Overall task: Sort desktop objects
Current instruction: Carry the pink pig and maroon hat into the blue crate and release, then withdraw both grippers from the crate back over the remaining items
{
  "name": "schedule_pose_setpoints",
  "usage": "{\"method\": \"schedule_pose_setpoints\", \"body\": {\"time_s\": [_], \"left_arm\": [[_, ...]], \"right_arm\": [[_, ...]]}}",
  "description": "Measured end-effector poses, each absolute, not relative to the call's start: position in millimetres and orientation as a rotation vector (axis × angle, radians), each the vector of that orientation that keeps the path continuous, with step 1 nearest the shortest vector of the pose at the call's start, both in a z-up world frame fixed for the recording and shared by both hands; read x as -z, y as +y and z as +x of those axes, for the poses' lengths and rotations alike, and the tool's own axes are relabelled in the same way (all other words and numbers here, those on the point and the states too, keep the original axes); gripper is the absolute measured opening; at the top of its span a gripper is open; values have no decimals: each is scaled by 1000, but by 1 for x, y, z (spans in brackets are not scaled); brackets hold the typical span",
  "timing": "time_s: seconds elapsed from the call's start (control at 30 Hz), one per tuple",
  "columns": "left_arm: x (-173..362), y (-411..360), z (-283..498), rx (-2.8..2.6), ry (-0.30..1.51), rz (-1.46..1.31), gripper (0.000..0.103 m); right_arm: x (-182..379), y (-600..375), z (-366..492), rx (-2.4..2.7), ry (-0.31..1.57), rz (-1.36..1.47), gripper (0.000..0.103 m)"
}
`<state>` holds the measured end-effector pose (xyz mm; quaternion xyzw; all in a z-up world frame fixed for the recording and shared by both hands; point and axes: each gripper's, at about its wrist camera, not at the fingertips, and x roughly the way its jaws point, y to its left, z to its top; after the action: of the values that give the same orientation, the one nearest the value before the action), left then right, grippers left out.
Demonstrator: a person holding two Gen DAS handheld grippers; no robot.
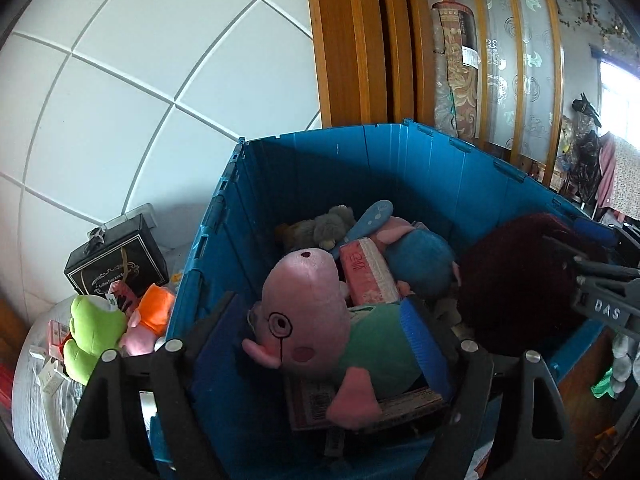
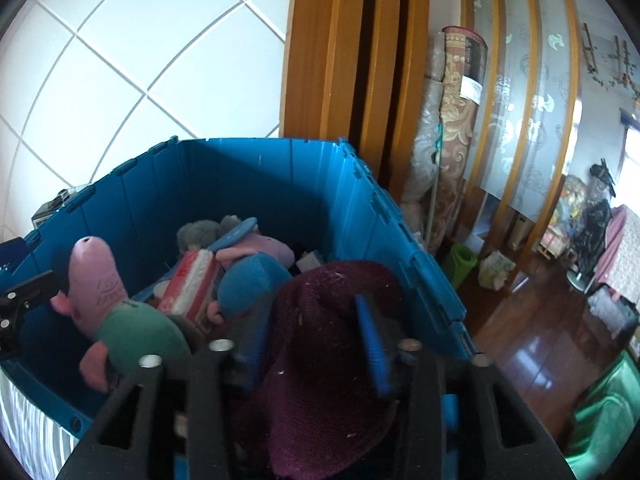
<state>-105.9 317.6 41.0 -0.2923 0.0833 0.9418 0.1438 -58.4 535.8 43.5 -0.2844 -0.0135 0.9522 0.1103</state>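
Note:
A deep blue crate (image 1: 320,132) (image 2: 260,142) holds several soft toys. In the left wrist view a pink pig plush in a green shirt (image 1: 308,304) lies inside, between the fingers of my left gripper (image 1: 320,344). The left pad stands clear of its head and the jaws are wide, so the gripper is open. In the right wrist view a maroon knitted hat (image 2: 328,380) lies in the crate's near right corner, draped between the spread fingers of my right gripper (image 2: 312,344), which is open. The hat (image 1: 520,272) and the pig (image 2: 96,280) show in both views.
Also in the crate are a pink tissue pack (image 1: 368,276), a blue plush (image 1: 420,256) and a grey plush (image 1: 332,224). Left of the crate sit a green frog plush (image 1: 92,328), an orange plush (image 1: 156,308) and a black box (image 1: 116,264). To the right, a rolled carpet (image 2: 456,120) stands on the wooden floor (image 2: 540,340).

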Motion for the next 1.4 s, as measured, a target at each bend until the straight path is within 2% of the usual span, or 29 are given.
{"method": "schedule_pose_setpoints", "body": {"time_s": [0.03, 0.07, 0.17, 0.47, 0.6, 0.7, 1.03, 1.4], "left_arm": [[-40, 317, -104, -2712, 235, -845, 81], [-40, 315, -103, -2709, 233, -846, 81], [-40, 313, -97, -2703, 224, -846, 81], [-51, 292, -76, -2727, 173, -765, 82], [-57, 271, -67, -2763, 143, -726, 89], [-63, 249, -58, -2801, 118, -684, 90], [-56, 138, -50, -2973, -34, -706, 94], [2, -12, -51, -3144, -160, -976, 94]], "right_arm": [[-43, 536, -59, -2807, -46, -838, 84], [-44, 532, -56, -2817, -60, -836, 92], [-48, 522, -50, -2844, -100, -813, 103], [-58, 506, -38, -2918, -63, -763, 103], [-65, 488, -35, -2943, -87, -726, 103], [-74, 467, -30, -2996, -95, -679, 103], [-102, 374, -21, -3271, -78, -476, 103], [-76, 229, -50, -3462, -192, -639, 103]]}}
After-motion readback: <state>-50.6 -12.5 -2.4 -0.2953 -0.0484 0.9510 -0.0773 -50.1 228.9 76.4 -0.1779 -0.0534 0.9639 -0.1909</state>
